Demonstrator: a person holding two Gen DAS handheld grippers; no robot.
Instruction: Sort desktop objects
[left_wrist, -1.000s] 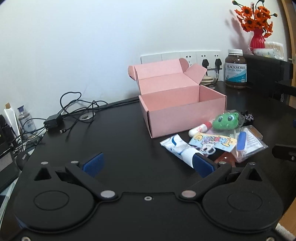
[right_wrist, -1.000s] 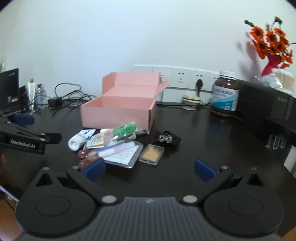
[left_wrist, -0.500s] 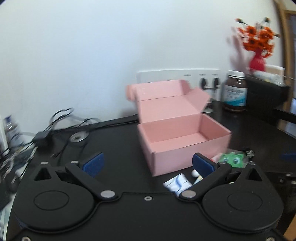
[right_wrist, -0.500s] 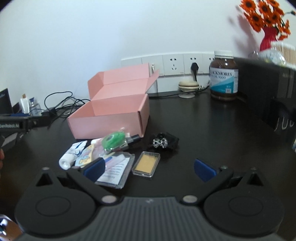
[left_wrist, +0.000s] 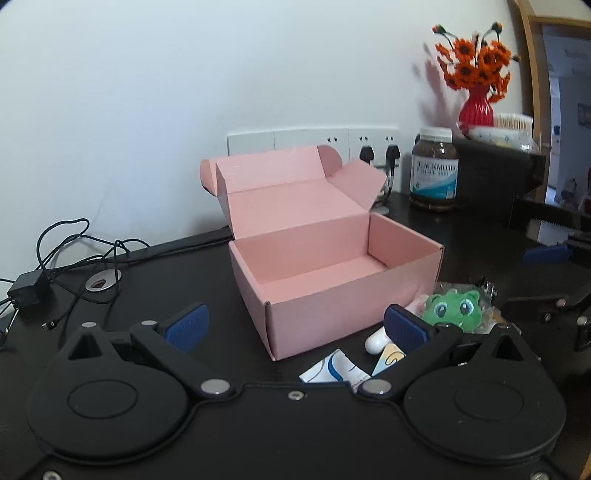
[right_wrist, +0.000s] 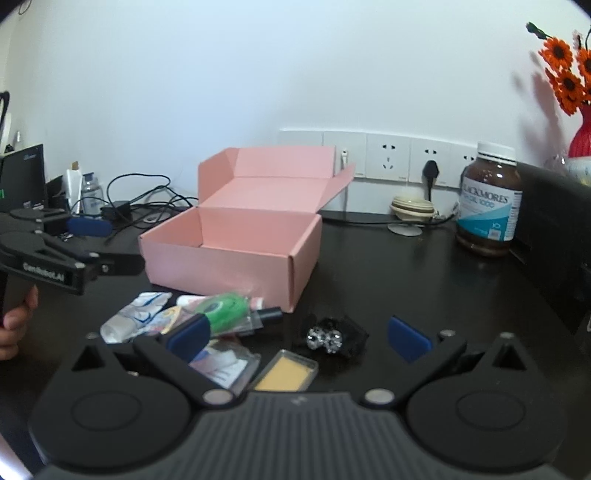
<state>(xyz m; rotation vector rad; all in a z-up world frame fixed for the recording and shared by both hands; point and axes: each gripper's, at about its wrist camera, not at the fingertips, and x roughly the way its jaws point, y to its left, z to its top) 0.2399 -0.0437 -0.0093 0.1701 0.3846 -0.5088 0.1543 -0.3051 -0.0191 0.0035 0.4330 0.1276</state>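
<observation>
Left gripper (left_wrist: 295, 325) spread wide and holding nothing, hovering in front of the pink cardboard box (left_wrist: 332, 266), which sits lid-up and empty on the black surface (left_wrist: 147, 280). Right gripper (right_wrist: 299, 334) is released too, poised above the clutter: green plush toy (right_wrist: 221, 308) in its clear bag, squeezed white tube (right_wrist: 129, 321), yellow pad in a clear case (right_wrist: 286, 373) and a rhinestone hair clip (right_wrist: 328, 338), all lying just in front of the box. Brown supplement bottle (right_wrist: 489, 199) stands well apart by the wall sockets (right_wrist: 388, 157).
</observation>
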